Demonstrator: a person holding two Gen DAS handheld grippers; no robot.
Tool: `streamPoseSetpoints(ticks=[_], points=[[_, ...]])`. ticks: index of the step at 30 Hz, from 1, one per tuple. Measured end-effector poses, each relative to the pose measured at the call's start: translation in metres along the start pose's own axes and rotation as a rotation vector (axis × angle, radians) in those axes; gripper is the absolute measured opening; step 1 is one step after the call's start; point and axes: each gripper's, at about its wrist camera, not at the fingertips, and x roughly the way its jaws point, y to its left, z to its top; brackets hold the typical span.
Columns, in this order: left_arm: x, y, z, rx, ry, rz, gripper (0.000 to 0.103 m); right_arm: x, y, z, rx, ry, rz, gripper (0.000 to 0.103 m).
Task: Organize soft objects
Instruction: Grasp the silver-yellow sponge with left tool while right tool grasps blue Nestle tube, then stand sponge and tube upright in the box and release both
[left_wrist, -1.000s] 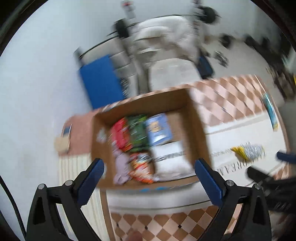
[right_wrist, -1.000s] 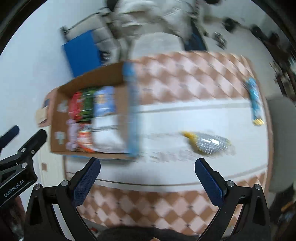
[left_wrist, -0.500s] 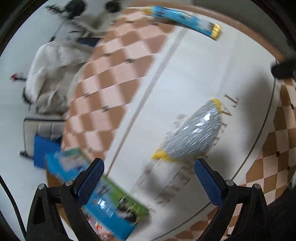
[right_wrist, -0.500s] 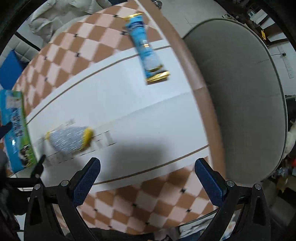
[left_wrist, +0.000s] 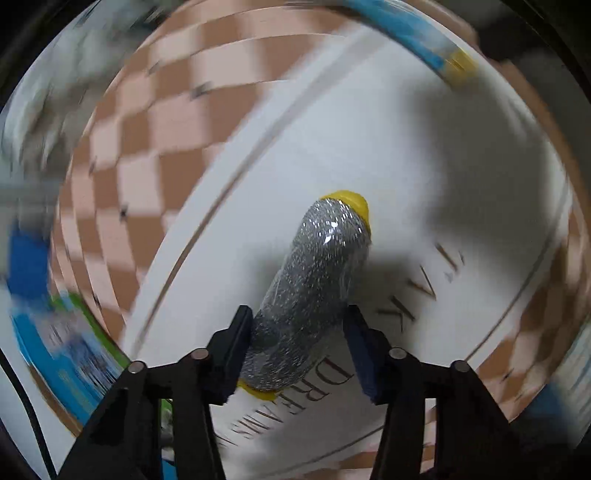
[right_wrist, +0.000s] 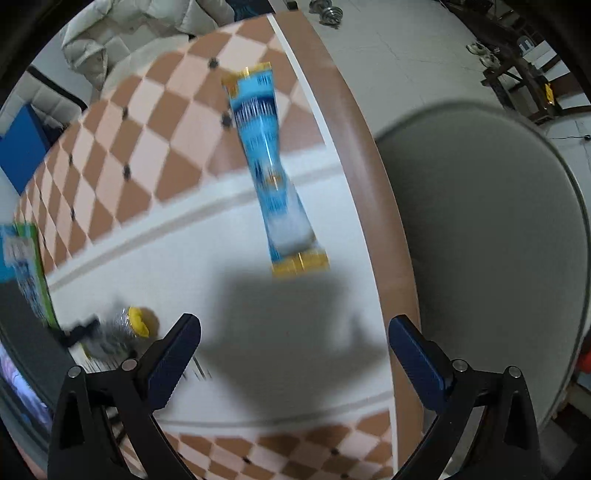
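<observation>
A silver glittery packet with yellow ends (left_wrist: 317, 280) lies on the white band of the table. My left gripper (left_wrist: 297, 350) has its blue pads on both sides of the packet's near half and is shut on it. The packet also shows small at the lower left of the right wrist view (right_wrist: 118, 334). A long blue packet with gold ends (right_wrist: 275, 173) lies ahead of my right gripper (right_wrist: 291, 354), near the table's right edge. The right gripper is open and empty above the table. The blue packet also shows blurred at the top right of the left wrist view (left_wrist: 417, 33).
The table (right_wrist: 155, 147) has a brown and pink check pattern around a white band with lettering. A cardboard box with a blue-green side (left_wrist: 62, 343) stands at the left, also in the right wrist view (right_wrist: 26, 266). A grey round seat (right_wrist: 480, 236) sits past the table's right edge.
My left gripper has come down over the silver packet and closed on it. My right gripper has moved closer to the blue packet and stays open.
</observation>
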Motion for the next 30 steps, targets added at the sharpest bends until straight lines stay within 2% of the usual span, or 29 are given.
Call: streamPoseSetpoints(ticks=[2, 3, 5, 7, 8, 10, 11, 12, 15, 20, 22, 24, 26, 29, 30], points=[[0.003, 0.036, 0.000, -0.218, 0.032, -0.100, 0.046, 0.005, 0.002, 0.024, 0.004, -0.011, 0.019, 0.099], [0.007, 0.058, -0.003, -0.341, 0.050, -0.168, 0.046, 0.008, 0.003, 0.033, 0.004, -0.011, 0.022, 0.094], [0.016, 0.093, -0.011, -0.546, 0.080, -0.293, 0.046, 0.018, 0.005, 0.055, 0.010, 0.000, 0.026, 0.091], [0.023, 0.109, -0.017, -0.641, 0.094, -0.373, 0.046, 0.028, 0.007, 0.071, 0.015, 0.009, 0.019, 0.084], [0.024, 0.112, -0.017, -0.660, 0.093, -0.387, 0.046, 0.035, 0.009, 0.079, 0.013, 0.027, 0.014, 0.081], [0.024, 0.114, -0.017, -0.658, 0.085, -0.383, 0.048, 0.045, 0.016, 0.088, 0.013, 0.046, 0.014, 0.069], [0.024, 0.111, -0.016, -0.648, 0.086, -0.376, 0.048, 0.050, 0.018, 0.090, 0.009, 0.061, 0.013, 0.053], [0.023, 0.110, -0.015, -0.640, 0.089, -0.374, 0.049, 0.053, 0.021, 0.092, 0.005, 0.073, -0.001, 0.041], [0.027, 0.097, -0.006, -0.594, 0.109, -0.365, 0.049, 0.054, 0.024, 0.087, -0.016, 0.079, -0.017, 0.027], [0.033, 0.073, 0.008, -0.509, 0.127, -0.297, 0.049, 0.059, 0.034, 0.051, -0.076, 0.183, 0.028, 0.024], [0.034, 0.064, 0.010, -0.491, 0.129, -0.256, 0.049, 0.060, 0.035, 0.042, -0.075, 0.185, 0.030, 0.025], [0.033, 0.052, 0.015, -0.490, 0.120, -0.241, 0.048, 0.063, 0.034, 0.043, -0.050, 0.183, 0.029, 0.032], [0.031, 0.048, 0.014, -0.497, 0.110, -0.234, 0.046, 0.063, 0.033, 0.042, -0.036, 0.165, 0.025, 0.033], [0.028, 0.042, 0.001, -0.515, 0.082, -0.221, 0.042, 0.062, 0.036, 0.041, -0.033, 0.140, -0.010, 0.032], [0.026, 0.040, -0.001, -0.515, 0.073, -0.218, 0.041, 0.061, 0.038, 0.040, -0.034, 0.132, -0.023, 0.027]])
